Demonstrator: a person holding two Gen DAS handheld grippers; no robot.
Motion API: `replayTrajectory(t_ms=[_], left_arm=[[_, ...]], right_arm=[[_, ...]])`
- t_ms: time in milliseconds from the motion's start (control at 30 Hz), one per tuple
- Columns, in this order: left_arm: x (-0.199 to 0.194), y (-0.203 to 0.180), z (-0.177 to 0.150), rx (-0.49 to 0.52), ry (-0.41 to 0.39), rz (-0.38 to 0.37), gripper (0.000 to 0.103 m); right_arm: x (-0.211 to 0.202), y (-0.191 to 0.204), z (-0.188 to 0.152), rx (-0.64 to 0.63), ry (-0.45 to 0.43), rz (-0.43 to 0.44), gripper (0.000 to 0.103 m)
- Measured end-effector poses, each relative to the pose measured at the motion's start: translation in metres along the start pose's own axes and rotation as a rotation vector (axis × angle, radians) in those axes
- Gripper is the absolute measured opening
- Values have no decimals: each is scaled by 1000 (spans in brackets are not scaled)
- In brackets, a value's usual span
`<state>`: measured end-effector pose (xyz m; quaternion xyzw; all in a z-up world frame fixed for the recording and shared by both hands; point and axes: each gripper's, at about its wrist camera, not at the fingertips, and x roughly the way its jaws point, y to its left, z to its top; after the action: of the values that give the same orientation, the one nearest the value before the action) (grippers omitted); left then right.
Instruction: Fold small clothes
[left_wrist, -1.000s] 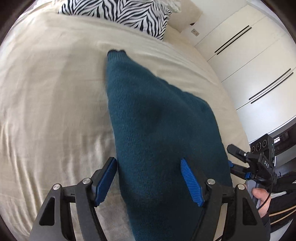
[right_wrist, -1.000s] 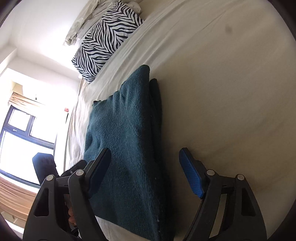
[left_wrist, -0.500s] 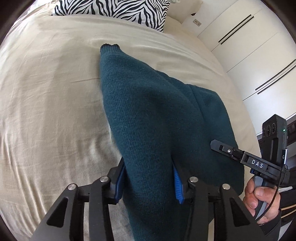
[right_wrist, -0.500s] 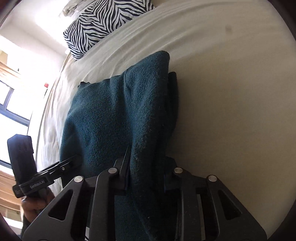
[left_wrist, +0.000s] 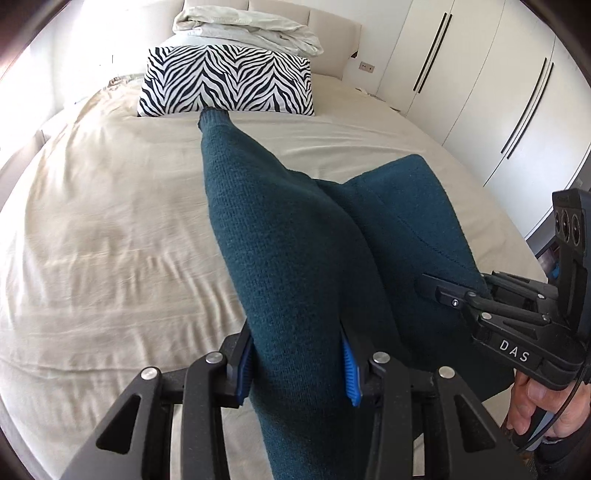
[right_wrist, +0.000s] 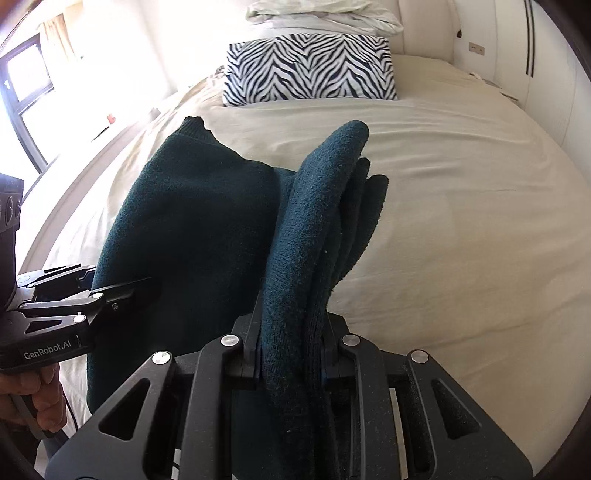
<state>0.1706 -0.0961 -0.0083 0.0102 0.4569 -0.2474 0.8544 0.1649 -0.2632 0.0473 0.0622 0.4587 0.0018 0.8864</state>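
Observation:
A dark teal knitted sweater (left_wrist: 295, 240) lies partly lifted off the cream bed sheet (left_wrist: 110, 229). In the left wrist view my left gripper (left_wrist: 297, 354) has a thick fold of it between its blue pads (left_wrist: 349, 369); the jaws are still closing on it. The right gripper (left_wrist: 443, 295) shows at the right, held by a hand. In the right wrist view my right gripper (right_wrist: 291, 354) is shut on a bunched edge of the sweater (right_wrist: 192, 206), which rises in several layers. The left gripper (right_wrist: 125, 291) bites the sweater's left side there.
A zebra-striped pillow (left_wrist: 225, 83) and crumpled white bedding (left_wrist: 243, 26) lie at the head of the bed. White wardrobe doors (left_wrist: 480, 92) line the right side. A bright window (right_wrist: 26, 85) is on the left. The bed sheet (right_wrist: 461, 221) spreads wide on both sides.
Both grippers went from open over the flat sweater to closed on its near edge, then lifted it up and towards the pillow. The views tilted up to show the headboard.

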Motion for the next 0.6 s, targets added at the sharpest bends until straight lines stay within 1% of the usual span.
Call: replayTrajectory(t_ms=[67, 133, 267, 367, 433, 500, 600], left_arm=[[-16, 11, -18, -3, -7, 23, 42], [-29, 26, -36, -20, -4, 39, 42], [-39, 47, -71, -42, 11, 78, 42], [-39, 59, -86, -54, 22, 96, 42], [-37, 66, -91, -57, 22, 107, 42], [-37, 70, -95, -61, 22, 116, 42], [-35, 74, -98, -52, 20, 136, 42]], right_arm=[[-8, 30, -9, -33, -11, 8, 19], [-11, 55, -17, -40, -13, 34, 19], [5, 111, -26, -38, 6, 81, 19], [19, 132, -32, -34, 27, 92, 19], [25, 139, -36, -27, 34, 94, 19], [29, 142, -37, -18, 34, 97, 19], [27, 140, -47, -14, 31, 97, 19]])
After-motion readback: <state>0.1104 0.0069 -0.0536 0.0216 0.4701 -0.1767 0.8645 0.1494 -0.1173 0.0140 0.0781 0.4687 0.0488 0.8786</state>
